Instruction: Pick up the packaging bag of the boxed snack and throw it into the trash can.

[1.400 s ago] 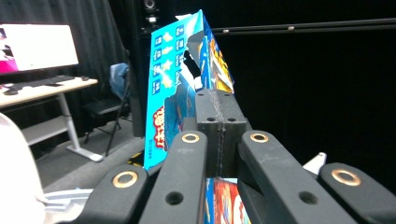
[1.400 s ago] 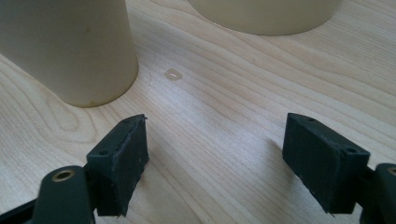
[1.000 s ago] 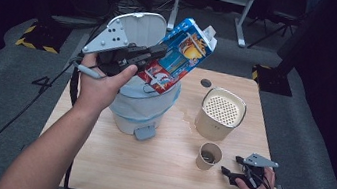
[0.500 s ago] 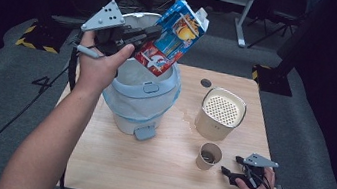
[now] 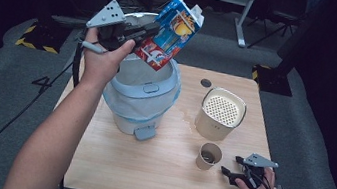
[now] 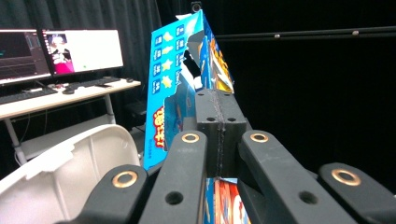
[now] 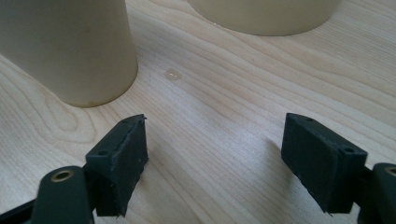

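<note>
A blue and red carton, pale blue bin, cream cup.

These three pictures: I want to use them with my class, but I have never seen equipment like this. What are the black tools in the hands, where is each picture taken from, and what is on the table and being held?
A person sits at a wooden table and holds a hand-operated tool with two black jaws in each hand. The high view looks down from above the person. The other two pictures come from small cameras riding on the tools, looking along their jaws.

The left gripper is clamped shut on a blue and red drink carton, held tilted above an open pale blue bin lined with a bag. In the left gripper view the jaws pinch the carton's edge, with the bin's raised lid below.

The right gripper rests low on the table with its jaws apart, holding nothing. Beside it stand a small paper cup and a cream container with a perforated top.
</note>
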The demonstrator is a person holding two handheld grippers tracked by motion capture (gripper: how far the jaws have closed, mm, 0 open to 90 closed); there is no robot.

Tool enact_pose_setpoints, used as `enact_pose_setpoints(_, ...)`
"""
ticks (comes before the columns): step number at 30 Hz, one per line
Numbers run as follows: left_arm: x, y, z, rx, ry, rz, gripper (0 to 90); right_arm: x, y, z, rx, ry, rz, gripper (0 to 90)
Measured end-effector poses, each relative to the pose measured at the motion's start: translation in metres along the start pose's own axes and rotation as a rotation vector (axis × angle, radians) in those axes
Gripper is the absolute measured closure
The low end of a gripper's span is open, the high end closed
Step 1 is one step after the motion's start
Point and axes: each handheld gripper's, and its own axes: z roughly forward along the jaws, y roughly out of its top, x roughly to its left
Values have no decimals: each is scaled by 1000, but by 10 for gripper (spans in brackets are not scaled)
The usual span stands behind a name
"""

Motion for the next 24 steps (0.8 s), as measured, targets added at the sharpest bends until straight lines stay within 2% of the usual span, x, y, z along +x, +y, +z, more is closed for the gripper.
enact_pose_setpoints(6,3,-7,-1,9,10,-7,900,0,0,0,0,0,0,225)
enact_pose_setpoints(24,5,-13,3,64,47,14,899,0,0,0,0,0,0,225)
